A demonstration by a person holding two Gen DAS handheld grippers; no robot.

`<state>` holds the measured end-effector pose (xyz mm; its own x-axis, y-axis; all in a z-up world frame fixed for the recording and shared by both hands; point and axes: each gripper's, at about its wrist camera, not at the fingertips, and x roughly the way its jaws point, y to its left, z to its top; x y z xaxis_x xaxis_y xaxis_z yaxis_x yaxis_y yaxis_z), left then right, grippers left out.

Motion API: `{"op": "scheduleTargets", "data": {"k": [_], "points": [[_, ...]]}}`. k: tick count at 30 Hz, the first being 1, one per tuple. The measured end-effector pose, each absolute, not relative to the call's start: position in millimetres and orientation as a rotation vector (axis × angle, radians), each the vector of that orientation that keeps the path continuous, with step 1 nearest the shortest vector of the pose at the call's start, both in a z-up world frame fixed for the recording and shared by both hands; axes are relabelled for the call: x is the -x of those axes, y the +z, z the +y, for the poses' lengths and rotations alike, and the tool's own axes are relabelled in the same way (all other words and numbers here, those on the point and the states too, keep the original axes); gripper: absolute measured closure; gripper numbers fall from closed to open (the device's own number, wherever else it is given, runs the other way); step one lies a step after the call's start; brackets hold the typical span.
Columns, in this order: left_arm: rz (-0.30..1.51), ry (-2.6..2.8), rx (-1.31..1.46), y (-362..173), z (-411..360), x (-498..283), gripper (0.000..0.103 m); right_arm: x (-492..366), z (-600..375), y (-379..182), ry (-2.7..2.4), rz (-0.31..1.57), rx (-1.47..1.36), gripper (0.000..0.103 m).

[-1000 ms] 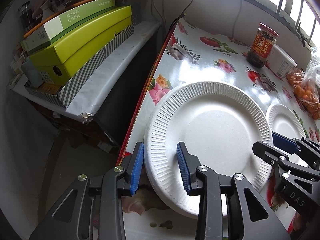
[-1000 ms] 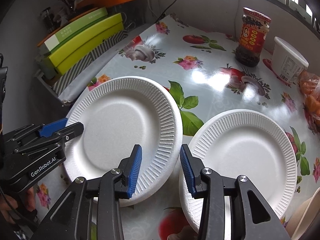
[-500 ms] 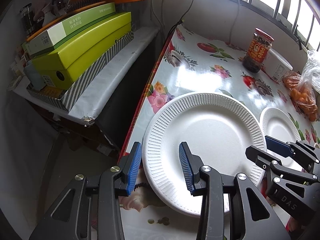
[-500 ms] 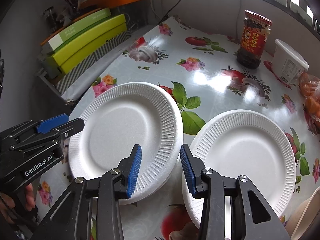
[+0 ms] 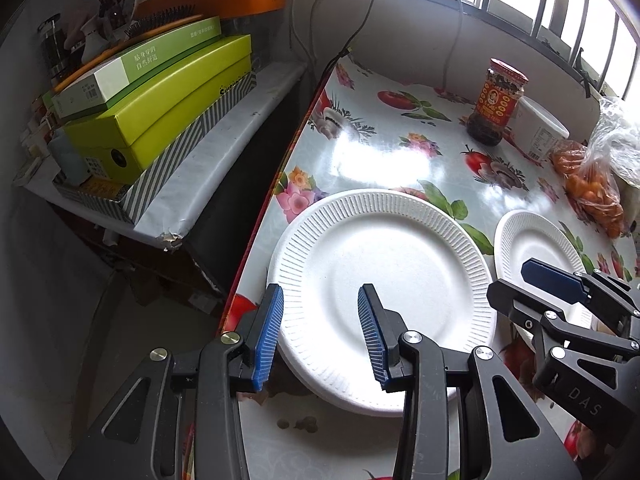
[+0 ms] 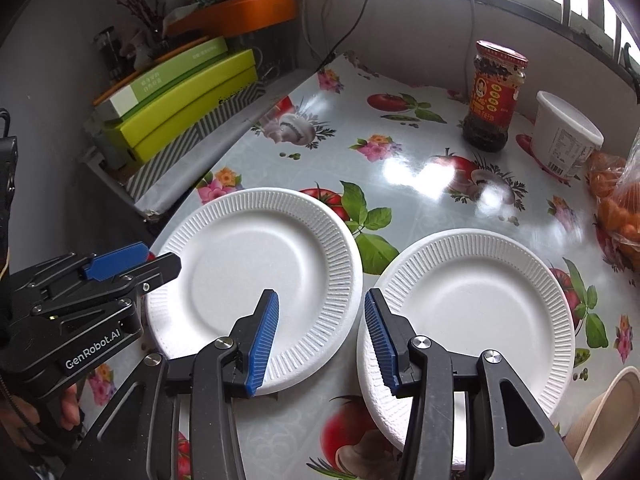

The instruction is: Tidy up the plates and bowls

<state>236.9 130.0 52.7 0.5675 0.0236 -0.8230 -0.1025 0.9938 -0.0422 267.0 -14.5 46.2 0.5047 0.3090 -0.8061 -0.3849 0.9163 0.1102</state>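
- Two white foam plates lay side by side on the table (image 6: 420, 184), which was covered with a glossy oilcloth printed with flowers, tomatoes and mushrooms.
- The left plate (image 6: 256, 268) sat near the left edge of the table, and the right plate (image 6: 476, 312) lay just beside it; their ribbed rims almost met, and I could not tell if they touched.
- The left gripper (image 5: 320, 332) hung over the near-left rim of the left plate. Its blue pads (image 5: 269, 332) stood partly apart, one pad outside the rim and one over the plate's inside. The rim was between them, but the pads did not press on it. The jaws had just been opening a little.
- The right gripper (image 6: 320, 340) pointed down at the place where the two plates came close. One blue pad was over the rim of the left plate, the other over the rim of the right plate. The jaws had just been opening, and they were not closed on anything.
- A person's fingers (image 6: 68, 404) showed under the left gripper's body.
- Near the far edge of the table stood a jar of chili sauce (image 6: 494, 96) with a red label, and beside it a white tub (image 6: 564, 136).
- A plastic bag of small orange fruits (image 6: 618, 208) lay at the right edge.
- Beyond the left edge, green boxes (image 6: 180, 120) were stacked on a low shelf.
- At the near-right corner, the edge of a beige bowl (image 6: 600, 420) showed.
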Motion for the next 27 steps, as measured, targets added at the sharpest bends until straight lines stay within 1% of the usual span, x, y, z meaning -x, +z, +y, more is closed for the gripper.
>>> {"op": "scheduleTargets", "data": {"k": [8, 16, 27], "points": [[0.945, 0.039, 0.095, 62, 116, -222, 0.063, -250, -31, 57, 0.392, 0.931, 0.061, 0.058], [0.925, -0.039, 0.114, 68, 88, -207, 0.063, -223, -69, 66, 0.327, 0.895, 0.010, 0.057], [0.942, -0.133, 0.128, 63, 51, -195, 0.063, -207, -124, 83, 0.234, 0.862, -0.001, 0.057]]}}
